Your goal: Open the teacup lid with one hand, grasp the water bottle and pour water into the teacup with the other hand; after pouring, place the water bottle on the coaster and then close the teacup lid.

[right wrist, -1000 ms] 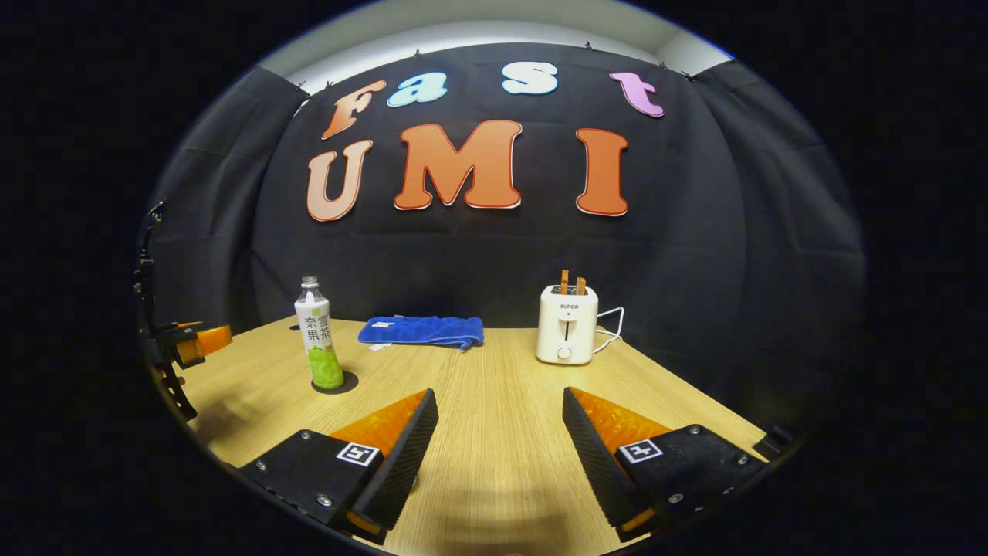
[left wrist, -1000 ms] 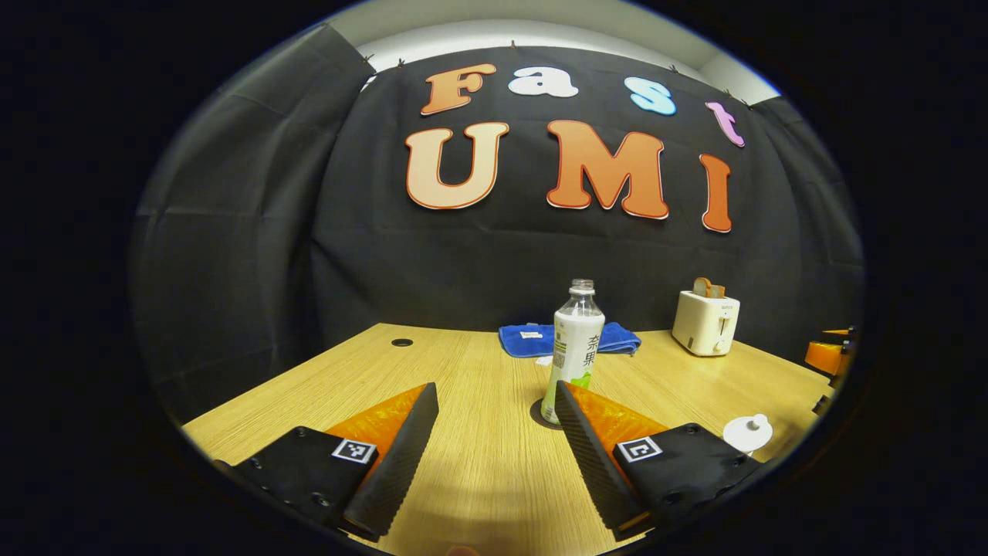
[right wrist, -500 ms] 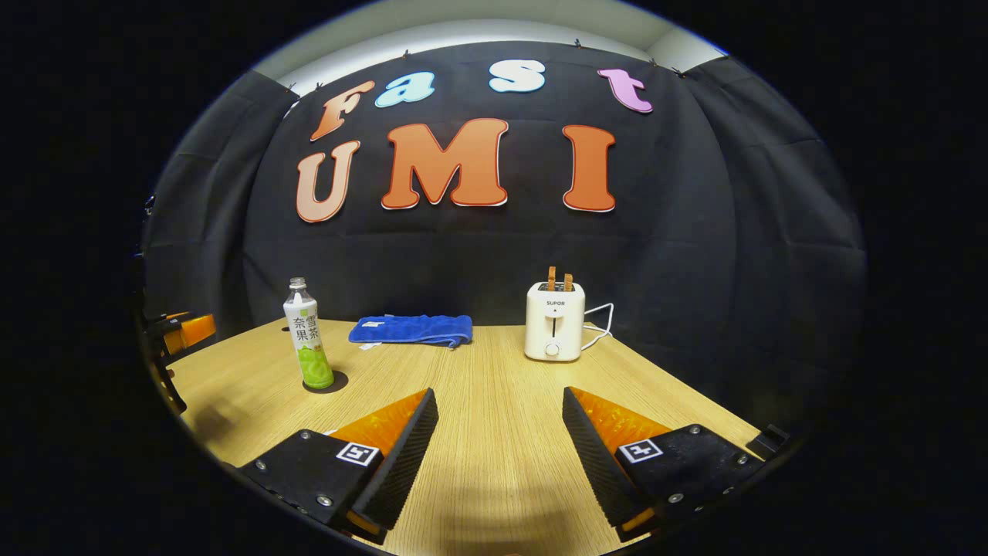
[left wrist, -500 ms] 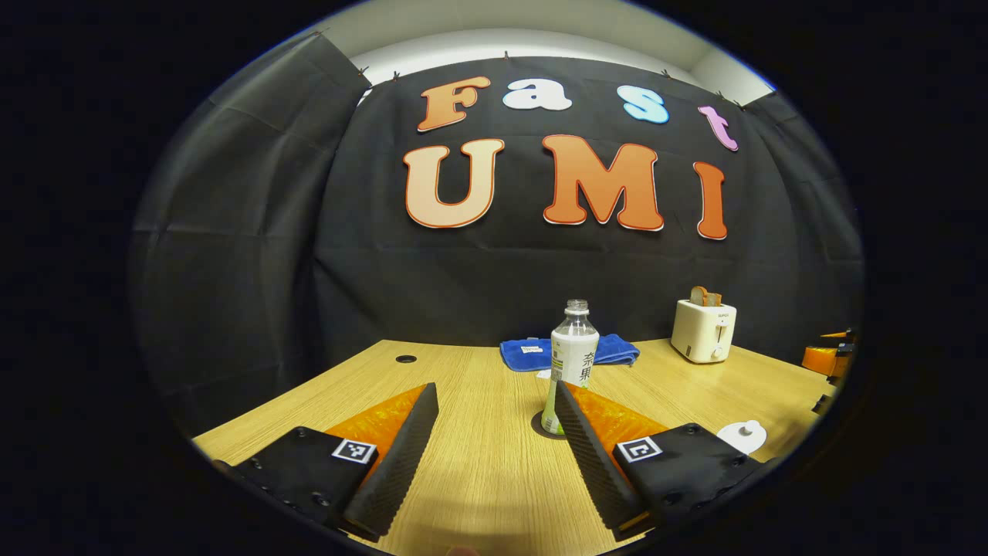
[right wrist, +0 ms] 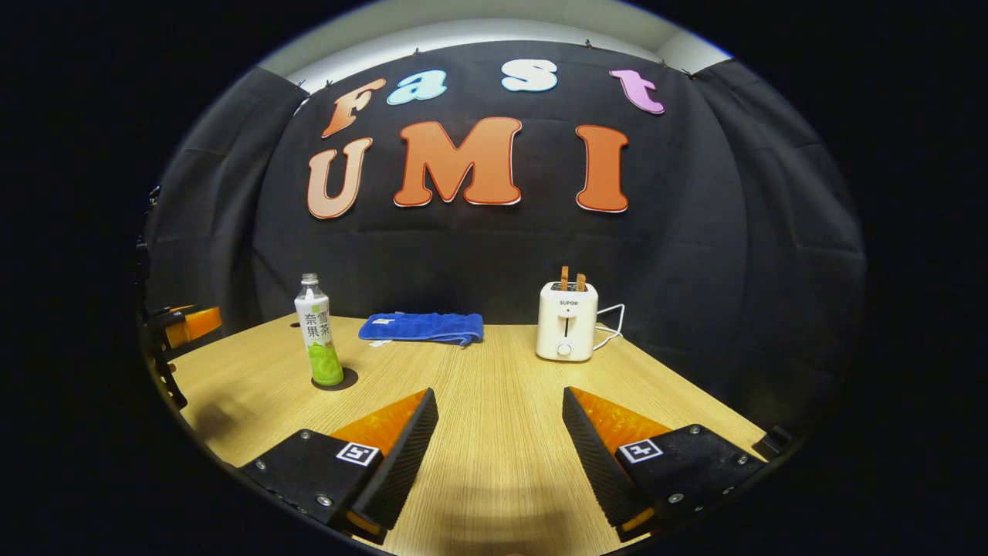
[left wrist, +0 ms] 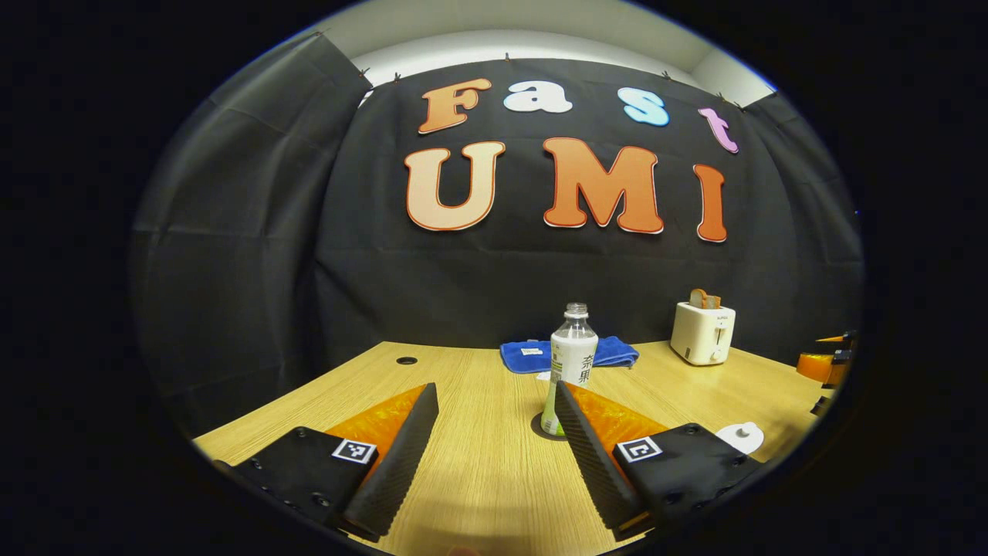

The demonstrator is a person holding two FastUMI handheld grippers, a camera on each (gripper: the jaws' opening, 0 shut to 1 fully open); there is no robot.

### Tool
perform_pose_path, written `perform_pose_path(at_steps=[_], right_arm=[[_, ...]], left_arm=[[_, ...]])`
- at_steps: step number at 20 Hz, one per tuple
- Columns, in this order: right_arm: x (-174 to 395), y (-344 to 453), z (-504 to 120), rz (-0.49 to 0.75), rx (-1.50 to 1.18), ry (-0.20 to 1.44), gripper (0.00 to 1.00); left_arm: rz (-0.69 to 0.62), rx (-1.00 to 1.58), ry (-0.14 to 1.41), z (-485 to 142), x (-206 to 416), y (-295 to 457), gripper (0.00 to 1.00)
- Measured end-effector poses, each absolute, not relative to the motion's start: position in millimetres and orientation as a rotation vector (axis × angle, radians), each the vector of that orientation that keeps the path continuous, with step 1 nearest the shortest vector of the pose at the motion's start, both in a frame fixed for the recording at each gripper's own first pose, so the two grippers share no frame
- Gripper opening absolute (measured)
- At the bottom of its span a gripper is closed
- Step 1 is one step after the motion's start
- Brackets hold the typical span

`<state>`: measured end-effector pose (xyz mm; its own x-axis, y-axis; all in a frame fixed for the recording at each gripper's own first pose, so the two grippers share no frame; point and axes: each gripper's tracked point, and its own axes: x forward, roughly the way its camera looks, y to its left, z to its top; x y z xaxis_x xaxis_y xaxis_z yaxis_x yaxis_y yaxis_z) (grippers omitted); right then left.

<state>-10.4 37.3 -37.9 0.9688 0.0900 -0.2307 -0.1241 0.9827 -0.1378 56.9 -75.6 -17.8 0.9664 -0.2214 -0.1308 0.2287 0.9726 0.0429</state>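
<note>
A: Left gripper (left wrist: 496,390) low over the wooden table (left wrist: 478,479), jaws wide apart, nothing between them.

B: Same for the right gripper (right wrist: 500,394) in the right gripper view: fingers spread, bare tabletop in the gap.

A: Water bottle (left wrist: 570,367) upright, centre of the left gripper view, standing on a dark round coaster (left wrist: 543,425). Bottle's foot partly hidden behind the right-hand finger (left wrist: 590,455) of that view.

B: From the right gripper view, bottle (right wrist: 319,332) at left of frame, fully visible, no cap, green band near the base, on the coaster (right wrist: 342,381).

A: Behind the bottle, a folded blue towel (left wrist: 532,355) at the table's far edge. Right of it, a white toaster (left wrist: 702,332) with bread in the slots.

B: Toaster (right wrist: 566,330) right of centre here, cord trailing off its right side. Towel (right wrist: 421,327) between bottle and toaster, well apart from both.

A: White teacup lid (left wrist: 740,435) with a knob at lower right of the left gripper view, half masked by the gripper body. Cup beneath: cannot tell.

B: Small dark hole (left wrist: 406,360) in the tabletop, left of centre in the left gripper view.

A: Other gripper peeking in at far right edge (left wrist: 826,364) there, and at far left edge (right wrist: 181,328) of the right gripper view.
</note>
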Motion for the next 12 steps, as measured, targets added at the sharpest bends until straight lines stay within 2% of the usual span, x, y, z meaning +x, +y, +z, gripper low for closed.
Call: perform_pose_path(at_steps=[3,4,12], right_arm=[[-10.9,37.3,-38.7,0.109,-0.154,0.229,0.97],[-10.9,38.3,-38.1,0.111,-0.153,0.228,0.97],[-11.7,39.6,-35.6,0.116,-0.144,0.222,0.97]], left_arm=[[-0.224,0.053,0.126,-18.5,55.7,-73.5,0.95],[-0.221,0.054,0.126,-18.4,56.8,-72.7,0.98],[-0.215,0.042,0.131,-20.0,54.7,-72.5,0.98]])
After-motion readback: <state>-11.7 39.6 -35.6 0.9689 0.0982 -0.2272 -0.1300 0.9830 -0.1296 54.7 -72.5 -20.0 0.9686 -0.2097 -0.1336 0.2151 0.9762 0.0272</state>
